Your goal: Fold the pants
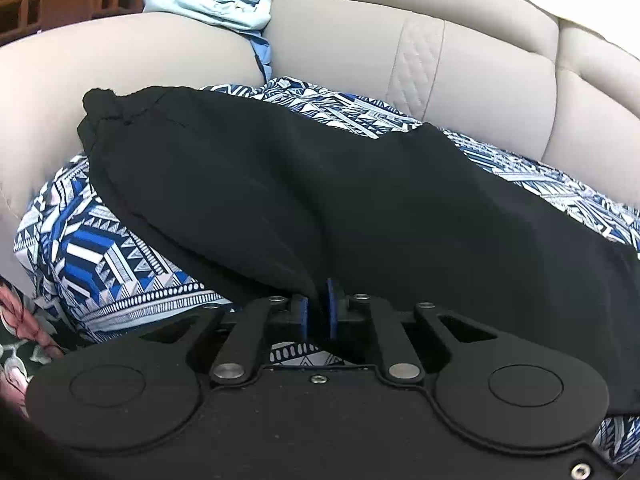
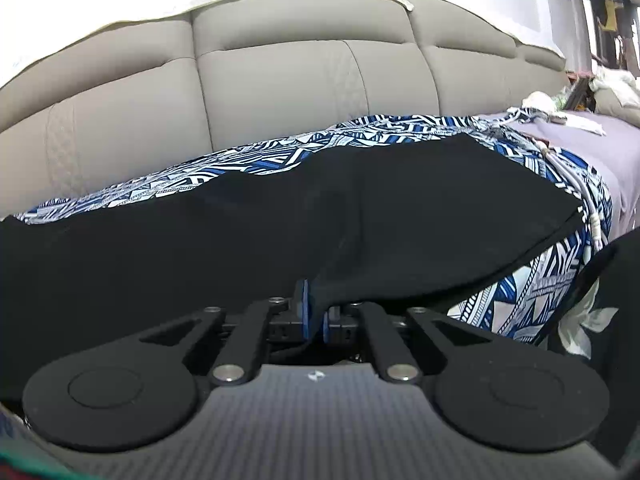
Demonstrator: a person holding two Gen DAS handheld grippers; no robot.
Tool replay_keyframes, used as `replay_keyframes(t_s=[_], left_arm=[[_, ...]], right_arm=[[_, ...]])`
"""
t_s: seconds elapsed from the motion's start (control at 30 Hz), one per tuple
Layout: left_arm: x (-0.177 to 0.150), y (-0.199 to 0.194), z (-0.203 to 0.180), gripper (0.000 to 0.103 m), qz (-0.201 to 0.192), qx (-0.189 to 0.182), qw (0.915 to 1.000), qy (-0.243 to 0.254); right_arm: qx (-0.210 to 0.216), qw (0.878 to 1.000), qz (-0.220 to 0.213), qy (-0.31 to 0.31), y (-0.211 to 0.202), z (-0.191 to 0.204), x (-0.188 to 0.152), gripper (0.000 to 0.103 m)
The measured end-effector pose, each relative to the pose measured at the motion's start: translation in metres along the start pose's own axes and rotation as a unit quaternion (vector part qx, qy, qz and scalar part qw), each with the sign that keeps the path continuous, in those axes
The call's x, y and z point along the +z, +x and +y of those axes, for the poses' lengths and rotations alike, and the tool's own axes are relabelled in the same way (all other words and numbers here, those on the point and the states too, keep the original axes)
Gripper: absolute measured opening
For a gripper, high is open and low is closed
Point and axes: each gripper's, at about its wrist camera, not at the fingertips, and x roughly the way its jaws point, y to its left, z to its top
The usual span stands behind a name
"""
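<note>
A beige sofa [image 2: 280, 80] fills the background of both wrist views, and its seat is covered by a blue-and-white patterned cloth [image 1: 104, 248] that serves as the folding place. On that cloth lie the black pants [image 1: 320, 184], stretched lengthwise along the seat, with a gathered end [image 1: 100, 100] showing at the far left of the left wrist view and a straight edge at the right of the right wrist view. The cloth looks doubled, one leg over the other, so a first lengthwise fold seems done; the shortening folds appear still to come. This is a judgement, as the black fabric hides its layers.

The near edge of the pants is raised off the cloth at two places. The left hand-held gripper [image 1: 318, 312] has its blue pads [image 1: 304, 318] drawn narrow on a pinch of the black fabric. The right hand-held gripper [image 2: 316, 316] likewise pinches the near edge between its pads [image 2: 305, 308]. Loose laundry [image 1: 224, 4] lies on the sofa arm beyond.
</note>
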Motion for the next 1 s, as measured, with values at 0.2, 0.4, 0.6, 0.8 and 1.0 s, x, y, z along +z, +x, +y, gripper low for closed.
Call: replay_keyframes(t_s=[0.2, 0.4, 0.6, 0.8, 1.0], left_arm=[[0.014, -0.016, 0.018, 0.035, -0.012, -0.011, 0.9992, -0.036], [0.042, -0.019, 0.046, 0.05, -0.074, 0.037, 0.9961, -0.031], [0.076, 0.016, 0.093, 0.048, -0.076, 0.121, 0.9863, -0.083], [0.093, 0.056, 0.134, 0.043, -0.04, 0.184, 0.9711, -0.147], [0.099, 0.082, 0.153, 0.003, -0.018, 0.205, 0.968, -0.144]], right_arm=[[0.017, 1.0, 0.016, 0.001, -0.011, -0.004, -0.002, 0.05], [0.049, 0.998, 0.031, -0.021, -0.032, 0.009, -0.002, 0.057], [0.111, 0.992, 0.009, -0.064, -0.046, 0.053, 0.002, 0.066], [0.204, 0.974, -0.029, -0.098, -0.04, 0.112, 0.008, 0.075], [0.26, 0.953, -0.036, -0.15, -0.029, 0.18, 0.01, 0.077]])
